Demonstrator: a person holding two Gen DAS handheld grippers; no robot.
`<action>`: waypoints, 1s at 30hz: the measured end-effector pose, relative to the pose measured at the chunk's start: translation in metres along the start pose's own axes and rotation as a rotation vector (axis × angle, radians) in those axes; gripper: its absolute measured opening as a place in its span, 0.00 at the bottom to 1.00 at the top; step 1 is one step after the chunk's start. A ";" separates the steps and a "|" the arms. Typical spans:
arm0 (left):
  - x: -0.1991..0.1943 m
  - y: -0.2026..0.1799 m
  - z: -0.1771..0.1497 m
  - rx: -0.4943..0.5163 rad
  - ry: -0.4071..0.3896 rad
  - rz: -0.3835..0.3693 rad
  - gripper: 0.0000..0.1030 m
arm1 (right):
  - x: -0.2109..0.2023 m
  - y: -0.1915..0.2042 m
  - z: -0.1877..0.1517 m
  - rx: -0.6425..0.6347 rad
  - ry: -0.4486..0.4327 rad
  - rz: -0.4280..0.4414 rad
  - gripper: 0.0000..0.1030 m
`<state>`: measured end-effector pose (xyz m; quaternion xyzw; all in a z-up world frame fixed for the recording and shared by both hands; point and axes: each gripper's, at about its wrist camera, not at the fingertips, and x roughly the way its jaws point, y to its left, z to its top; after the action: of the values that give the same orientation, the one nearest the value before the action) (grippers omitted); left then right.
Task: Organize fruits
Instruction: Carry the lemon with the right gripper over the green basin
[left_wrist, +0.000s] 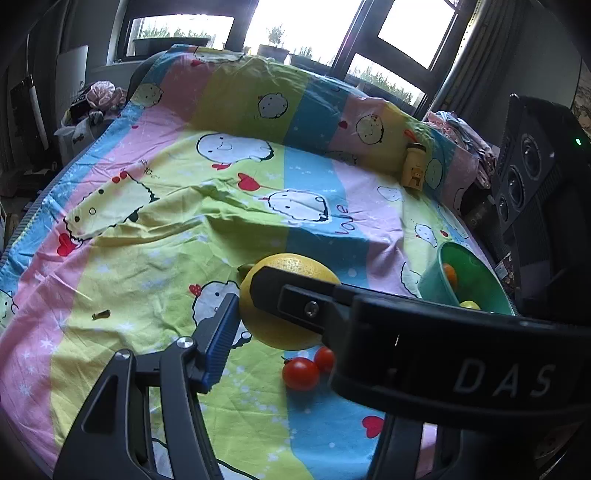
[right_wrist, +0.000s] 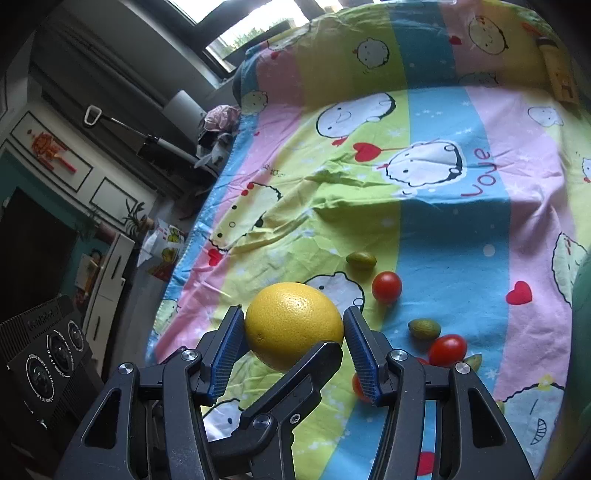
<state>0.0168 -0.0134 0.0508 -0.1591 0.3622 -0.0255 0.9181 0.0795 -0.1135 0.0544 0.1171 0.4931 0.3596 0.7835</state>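
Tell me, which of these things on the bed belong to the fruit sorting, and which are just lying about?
For the job: yellow grapefruit between both grippers' fingers; cherry tomatoes; small green fruits; green bowl with fruit inside.

Just there: cartoon bedsheet; little yellow bottle; dark stub; black speaker.

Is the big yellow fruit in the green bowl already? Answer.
No, the big yellow fruit sits clamped between the right gripper pads, above the bedsheet.

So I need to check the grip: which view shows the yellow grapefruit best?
The right wrist view: the yellow grapefruit sits whole between the right hand-held gripper, both pads against it. In the left wrist view a black finger crosses it, hiding much of its surface.
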 end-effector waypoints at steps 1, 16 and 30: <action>-0.004 -0.004 0.002 0.008 -0.014 -0.004 0.57 | -0.006 0.001 0.001 -0.005 -0.016 0.001 0.56; -0.029 -0.087 0.024 0.172 -0.137 -0.127 0.57 | -0.106 -0.018 0.003 0.040 -0.250 -0.035 0.56; -0.007 -0.162 0.026 0.256 -0.141 -0.262 0.56 | -0.169 -0.081 -0.005 0.168 -0.356 -0.063 0.56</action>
<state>0.0408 -0.1591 0.1237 -0.0882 0.2672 -0.1794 0.9427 0.0683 -0.2870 0.1239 0.2286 0.3787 0.2662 0.8564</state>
